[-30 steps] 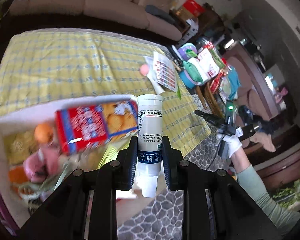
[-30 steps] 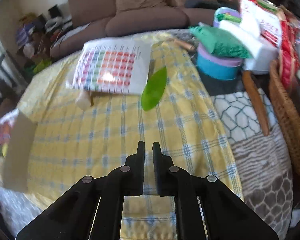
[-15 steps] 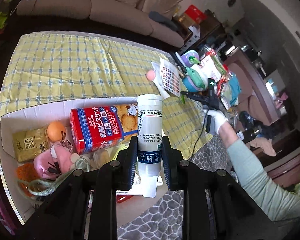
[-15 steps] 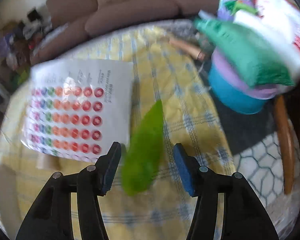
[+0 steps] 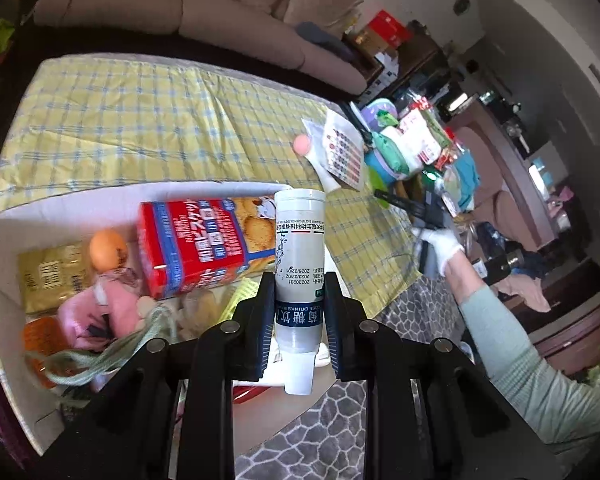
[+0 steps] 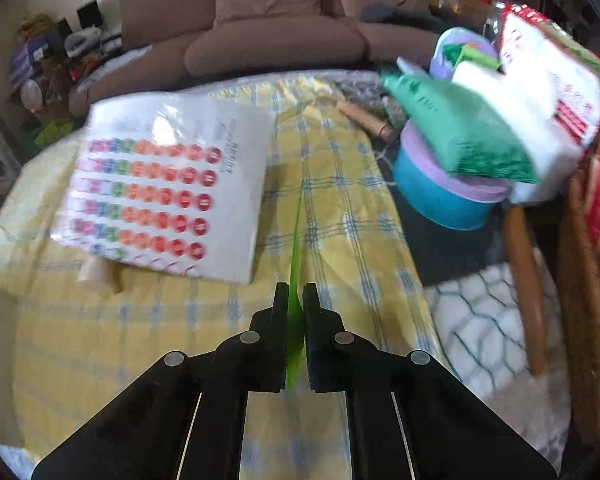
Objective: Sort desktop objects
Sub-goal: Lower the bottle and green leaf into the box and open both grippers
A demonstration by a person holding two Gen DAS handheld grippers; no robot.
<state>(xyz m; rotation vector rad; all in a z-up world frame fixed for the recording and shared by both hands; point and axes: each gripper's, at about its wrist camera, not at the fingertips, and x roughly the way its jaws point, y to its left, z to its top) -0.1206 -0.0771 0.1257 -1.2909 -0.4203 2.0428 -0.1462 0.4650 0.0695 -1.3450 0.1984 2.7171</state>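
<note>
Both grippers (image 5: 299, 312) (image 6: 295, 310) loaded: bottle (image 5: 299, 254), likely leaf (image 6: 295, 280).

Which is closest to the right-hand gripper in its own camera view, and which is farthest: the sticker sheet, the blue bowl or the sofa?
1. Sticker sheet: on the yellow cloth, just ahead and left of the right gripper, which pinches a green leaf.
2. Blue bowl: farther ahead, to the right, off the cloth.
3. Sofa: farthest, beyond the table.

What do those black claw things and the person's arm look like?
Both grippers, left and right, are black angular linkages with silver round rivets. The left's finger pads are blue and ribbed. The right hand wears a white glove, with a pale green sleeve.
</note>
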